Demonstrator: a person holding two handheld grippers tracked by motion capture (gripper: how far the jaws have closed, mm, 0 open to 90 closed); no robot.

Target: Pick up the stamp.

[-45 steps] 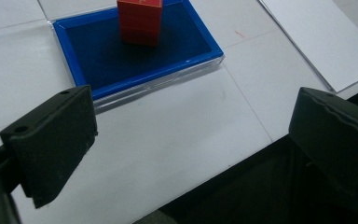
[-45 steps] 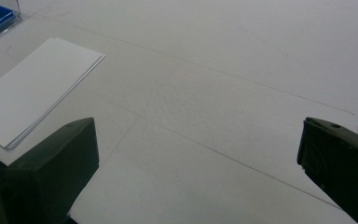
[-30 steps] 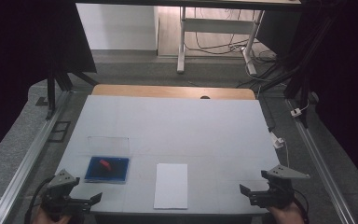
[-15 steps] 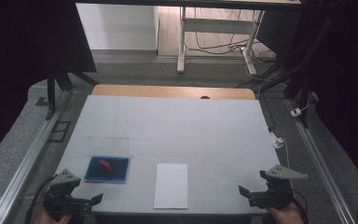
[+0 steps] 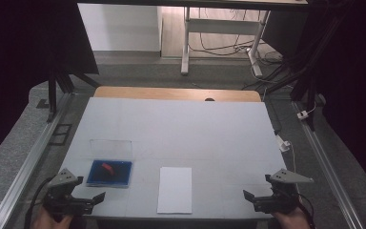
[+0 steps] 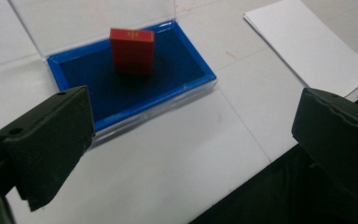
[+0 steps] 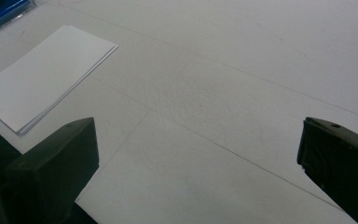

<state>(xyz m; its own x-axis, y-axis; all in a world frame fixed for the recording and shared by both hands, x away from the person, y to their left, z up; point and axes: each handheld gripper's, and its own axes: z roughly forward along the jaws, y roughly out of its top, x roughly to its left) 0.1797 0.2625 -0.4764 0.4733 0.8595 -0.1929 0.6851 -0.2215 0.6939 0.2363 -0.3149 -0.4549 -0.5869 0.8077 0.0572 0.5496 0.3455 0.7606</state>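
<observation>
Red block (image 6: 132, 50) upright in blue tray (image 6: 186, 89)

Matt white table (image 5: 181, 133), glossy blue plastic tray (image 6: 135, 93), smooth paper sheets (image 6: 307, 46).

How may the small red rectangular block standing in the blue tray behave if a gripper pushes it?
The small red rectangular block stands upright on a narrow edge, so it would probably tip. It looks rigid. The blue tray looks shallow and may slide.

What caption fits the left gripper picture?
Open left gripper faces a red block standing in a blue tray.
</observation>
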